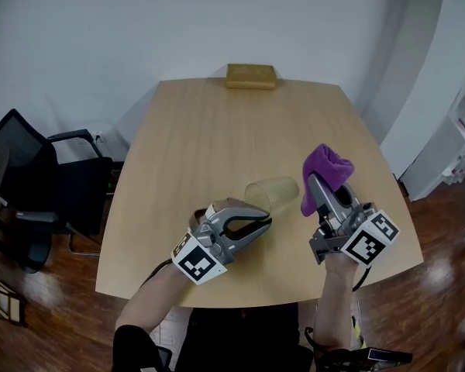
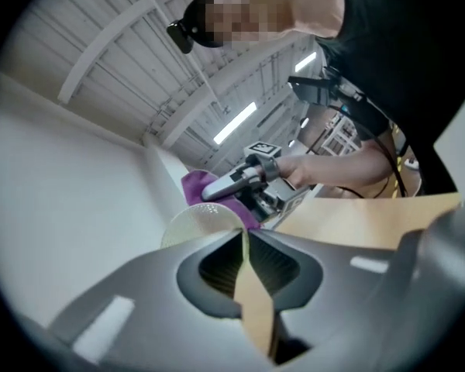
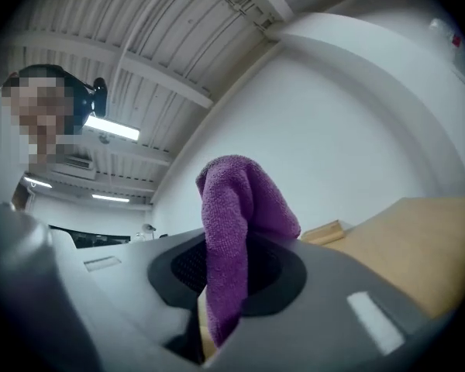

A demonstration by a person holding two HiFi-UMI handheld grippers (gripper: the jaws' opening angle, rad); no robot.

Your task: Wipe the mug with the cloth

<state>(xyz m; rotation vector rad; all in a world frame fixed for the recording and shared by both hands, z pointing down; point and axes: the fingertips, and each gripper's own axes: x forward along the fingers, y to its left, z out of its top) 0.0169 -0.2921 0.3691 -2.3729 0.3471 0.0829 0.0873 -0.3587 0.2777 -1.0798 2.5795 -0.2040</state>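
Above the near side of the table (image 1: 217,138), the left gripper (image 1: 258,222) clamped the tipped mug (image 1: 273,192) while the right gripper (image 1: 320,187), just right, pinched the cloth (image 1: 329,167), which likely needed firm, steady wall contact.

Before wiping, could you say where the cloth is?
The purple cloth is right of centre in the head view, pinched in the right tongs beside the mug.

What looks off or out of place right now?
Nothing spilled or damaged. The mug is tipped sideways in the left gripper, and the cloth flops from the right gripper; both suit wiping.
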